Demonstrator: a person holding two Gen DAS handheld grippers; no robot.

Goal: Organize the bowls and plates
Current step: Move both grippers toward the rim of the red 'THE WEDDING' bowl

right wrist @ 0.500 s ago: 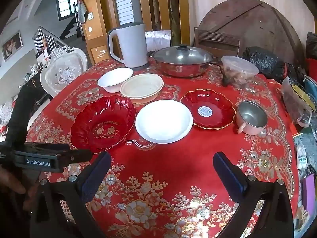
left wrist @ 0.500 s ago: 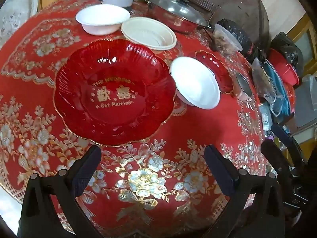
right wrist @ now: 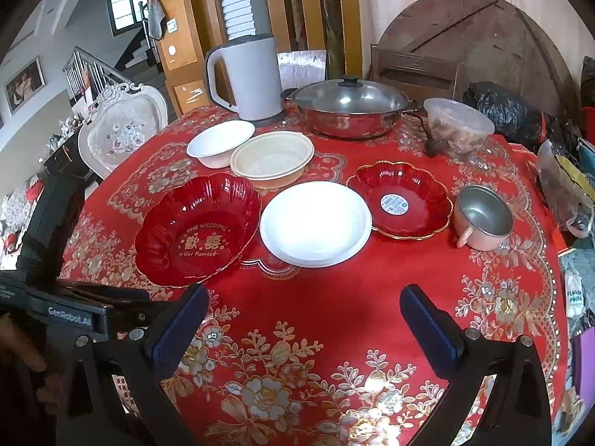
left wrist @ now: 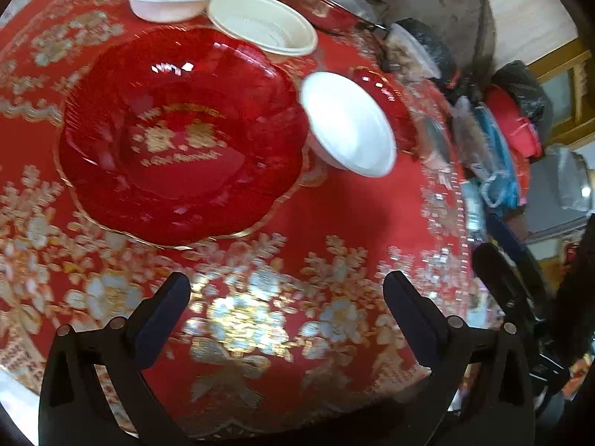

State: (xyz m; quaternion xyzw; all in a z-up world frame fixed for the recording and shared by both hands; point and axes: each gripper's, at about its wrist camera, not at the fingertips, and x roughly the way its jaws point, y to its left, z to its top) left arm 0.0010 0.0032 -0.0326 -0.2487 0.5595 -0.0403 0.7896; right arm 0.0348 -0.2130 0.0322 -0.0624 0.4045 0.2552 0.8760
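The left hand-held gripper (left wrist: 286, 312), jaws spread and empty, has closed in on the large red plate (left wrist: 182, 137) at frame centre (view blurred); a grasp looks imminent.

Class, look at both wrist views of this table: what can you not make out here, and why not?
- Large red plate, left wrist view: gold lettering smeared by motion blur.
- Kettle: cut off by the left wrist view's top edge.
- Lidded pot, right wrist view: contents hidden by its lid.
- Small red plate, right wrist view: sticker text too small to read.
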